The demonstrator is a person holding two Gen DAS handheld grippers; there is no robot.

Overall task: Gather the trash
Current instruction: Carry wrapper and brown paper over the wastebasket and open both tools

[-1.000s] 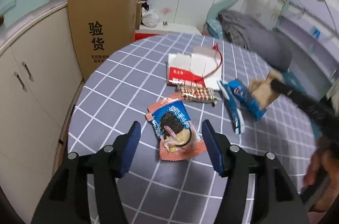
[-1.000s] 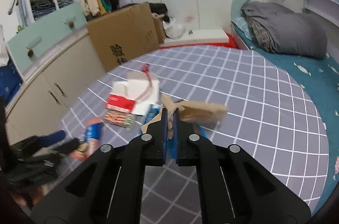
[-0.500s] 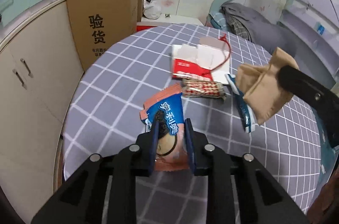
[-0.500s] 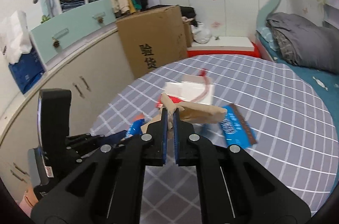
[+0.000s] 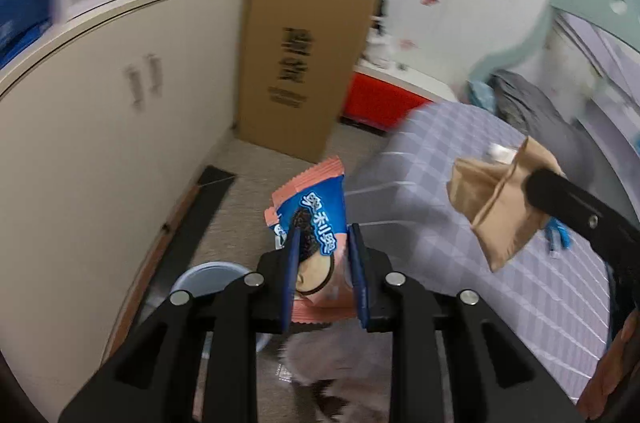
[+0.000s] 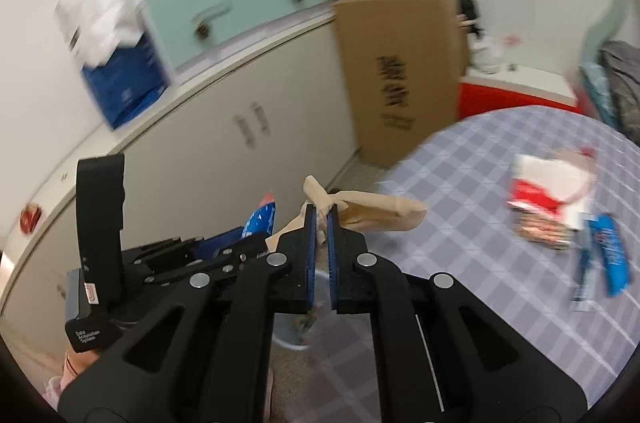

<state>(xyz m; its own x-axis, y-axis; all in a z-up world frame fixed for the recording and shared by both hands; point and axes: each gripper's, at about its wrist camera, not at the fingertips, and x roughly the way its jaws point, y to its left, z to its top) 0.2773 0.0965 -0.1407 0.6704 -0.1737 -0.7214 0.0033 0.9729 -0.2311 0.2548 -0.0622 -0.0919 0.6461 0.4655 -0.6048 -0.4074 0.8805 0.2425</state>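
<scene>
My left gripper [image 5: 323,235] is shut on a pink and blue cookie wrapper [image 5: 316,219], held in the air off the table's left edge, above the floor. Below it stands a pale blue bin [image 5: 208,273]. My right gripper [image 6: 321,213] is shut on a crumpled brown paper bag [image 6: 376,209], seen in the left wrist view as the brown bag [image 5: 500,207] hanging over the table edge. On the checked tablecloth [image 6: 480,223] lie a red and white carton [image 6: 548,187], a patterned snack pack [image 6: 540,229] and blue wrappers [image 6: 608,255].
A tall cardboard box [image 5: 300,63] stands against cream cabinets [image 5: 100,127]. A red and white low unit [image 5: 384,99] sits behind the table. A bed with grey bedding [image 5: 532,103] is at the far right. Grey carpet floor lies between table and cabinets.
The left gripper closed on the cookie wrapper and lifted it off the table, swinging left over the floor. The right gripper carried the brown bag left toward the table edge.
</scene>
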